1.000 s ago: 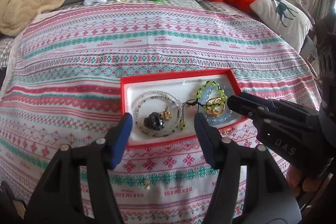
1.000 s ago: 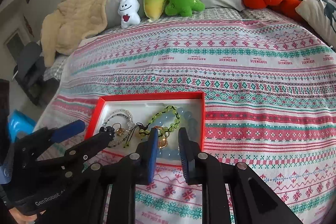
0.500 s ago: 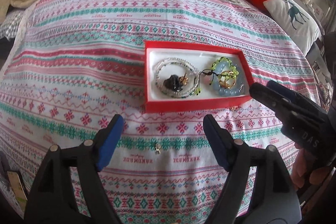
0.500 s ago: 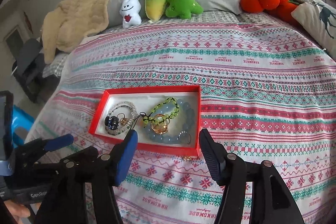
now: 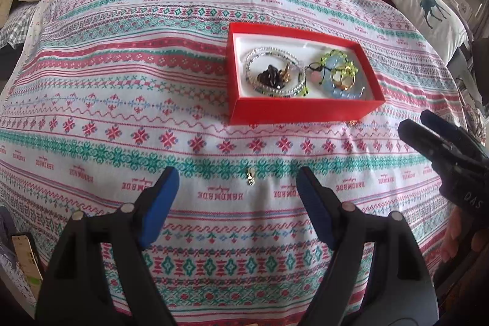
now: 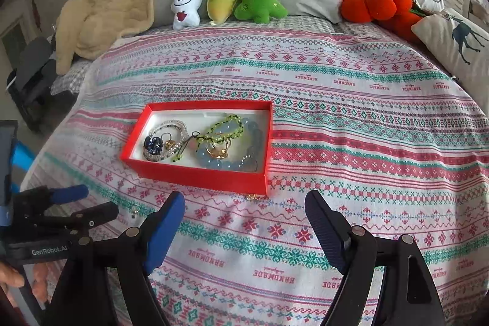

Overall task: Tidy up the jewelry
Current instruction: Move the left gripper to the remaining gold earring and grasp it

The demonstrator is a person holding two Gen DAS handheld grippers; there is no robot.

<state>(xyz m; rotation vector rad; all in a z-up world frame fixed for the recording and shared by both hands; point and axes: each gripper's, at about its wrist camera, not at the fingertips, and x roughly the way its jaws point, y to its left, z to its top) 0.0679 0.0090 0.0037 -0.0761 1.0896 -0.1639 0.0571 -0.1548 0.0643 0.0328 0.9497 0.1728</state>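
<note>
Both the left gripper point(image 5: 237, 182) and right gripper point(image 6: 244, 210) hover spread and empty above the patterned bedspread point(image 5: 122, 87); two small gold trinkets point(image 5: 250, 176) lie outside the red cardboard jewelry box point(image 5: 305, 110), likely next pickups.

"HANDMADE" repeated on bedspread point(image 6: 305, 100); "GenRobot.AI" on left claw point(image 6: 82, 200) body.
</note>
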